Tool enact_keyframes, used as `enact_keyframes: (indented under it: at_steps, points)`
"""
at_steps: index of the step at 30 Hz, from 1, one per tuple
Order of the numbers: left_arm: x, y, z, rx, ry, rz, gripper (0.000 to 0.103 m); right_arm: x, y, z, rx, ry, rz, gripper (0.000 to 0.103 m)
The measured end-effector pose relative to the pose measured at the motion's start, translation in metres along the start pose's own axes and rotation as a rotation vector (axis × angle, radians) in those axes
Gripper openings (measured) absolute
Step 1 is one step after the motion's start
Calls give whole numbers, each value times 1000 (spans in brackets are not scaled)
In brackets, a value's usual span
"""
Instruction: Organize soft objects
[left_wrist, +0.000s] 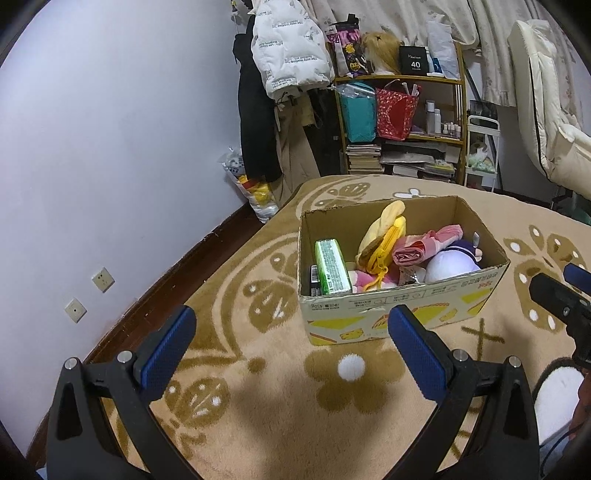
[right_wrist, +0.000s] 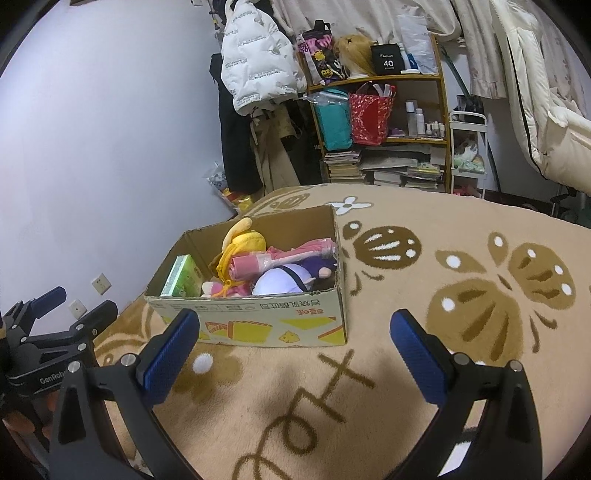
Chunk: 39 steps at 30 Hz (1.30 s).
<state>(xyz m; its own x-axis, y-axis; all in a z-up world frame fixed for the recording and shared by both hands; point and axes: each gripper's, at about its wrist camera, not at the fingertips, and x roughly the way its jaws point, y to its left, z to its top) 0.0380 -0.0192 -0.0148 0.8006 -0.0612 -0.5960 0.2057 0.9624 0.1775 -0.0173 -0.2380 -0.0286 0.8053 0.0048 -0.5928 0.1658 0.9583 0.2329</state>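
Fingers of the left gripper (left_wrist: 291, 325) and the right gripper (right_wrist: 294, 328) are spread wide, holding and touching nothing, above the rug (right_wrist: 424, 369). Just beyond them sits the cardboard box (left_wrist: 402, 314), holding a yellow plush (left_wrist: 384, 236), pink bundle (left_wrist: 424, 245), purple-white plush (left_wrist: 448, 264) and green pack (left_wrist: 331, 266).

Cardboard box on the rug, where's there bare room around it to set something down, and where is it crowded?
Bare rug lies in front of the cardboard box and to its right, toward the brown leaf pattern. Inside, the box is crowded: green pack, yellow plush, pink bundle and purple-white plush. Both open grippers, left and right, hold nothing.
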Motion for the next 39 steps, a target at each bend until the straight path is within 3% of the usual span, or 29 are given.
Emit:
enact_keyframes:
  at_steps: [39]
  points:
    - [0,4,2,-33,-7,-2,103,6,-1,0,-14,-6,-18,103]
